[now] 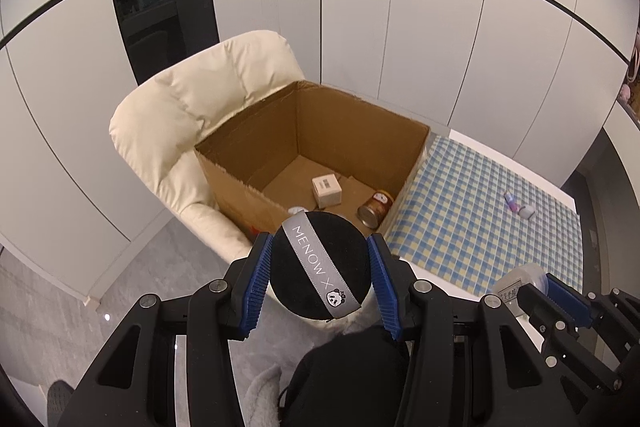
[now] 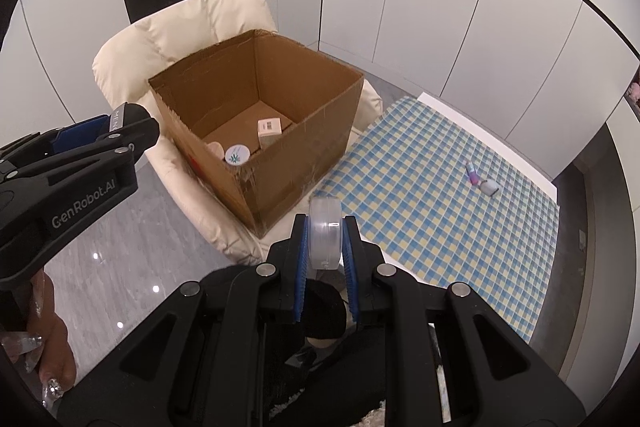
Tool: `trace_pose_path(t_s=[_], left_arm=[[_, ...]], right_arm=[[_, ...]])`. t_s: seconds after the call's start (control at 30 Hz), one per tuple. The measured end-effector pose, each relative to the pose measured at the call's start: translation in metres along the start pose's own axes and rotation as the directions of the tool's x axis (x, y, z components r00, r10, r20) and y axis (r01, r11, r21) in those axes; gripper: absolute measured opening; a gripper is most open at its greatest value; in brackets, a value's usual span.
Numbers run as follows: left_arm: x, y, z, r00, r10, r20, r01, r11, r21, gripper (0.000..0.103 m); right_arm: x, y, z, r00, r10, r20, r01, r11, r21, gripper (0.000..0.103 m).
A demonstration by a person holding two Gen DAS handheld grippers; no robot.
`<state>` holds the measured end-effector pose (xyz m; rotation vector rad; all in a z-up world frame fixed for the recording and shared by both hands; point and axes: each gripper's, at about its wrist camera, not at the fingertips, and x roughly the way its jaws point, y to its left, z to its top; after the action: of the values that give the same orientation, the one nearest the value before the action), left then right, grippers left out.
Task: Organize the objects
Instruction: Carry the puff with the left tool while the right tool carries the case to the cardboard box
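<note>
My left gripper (image 1: 320,267) is shut on a black round puff with a grey MENOW ribbon (image 1: 318,265), held just in front of the open cardboard box (image 1: 240,183). The box sits on a cream armchair (image 1: 176,107) and holds a white small box (image 1: 327,190), a brown jar (image 1: 374,209) and a white lid (image 2: 237,155). My right gripper (image 2: 325,247) is shut on a clear round plastic case (image 2: 325,239), held near the box's near corner (image 2: 256,203). The left gripper also shows in the right wrist view (image 2: 108,131).
A table with a blue and yellow checked cloth (image 2: 440,207) lies right of the box. A small pink and purple tube (image 2: 472,174) and a pale small object (image 2: 490,187) lie on it. White wall panels stand behind. Grey marble floor (image 2: 120,267) lies at the left.
</note>
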<state>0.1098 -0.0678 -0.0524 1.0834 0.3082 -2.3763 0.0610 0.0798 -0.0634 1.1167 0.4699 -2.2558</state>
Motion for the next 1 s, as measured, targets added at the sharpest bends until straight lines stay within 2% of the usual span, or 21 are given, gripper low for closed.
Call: trace_pose_path(t_s=[0.5,0.83,1.0], left_arm=[[0.039,0.004,0.054,1.0,0.012,0.026,-0.012,1.0,-0.026,0.048],[0.084,0.015,0.084,0.999,0.041,0.002,-0.041,0.997,-0.064,0.048],[0.111,0.021,0.09,0.998,0.066,-0.016,-0.067,0.995,-0.07,0.048]], right_arm=[[0.036,0.007,0.067,0.999,-0.001,0.054,0.001,1.0,-0.001,0.017],[0.083,0.019,0.113,0.998,0.023,0.059,-0.022,1.0,-0.012,0.017],[0.113,0.028,0.125,0.999,0.025,0.047,-0.023,0.999,-0.04,0.017]])
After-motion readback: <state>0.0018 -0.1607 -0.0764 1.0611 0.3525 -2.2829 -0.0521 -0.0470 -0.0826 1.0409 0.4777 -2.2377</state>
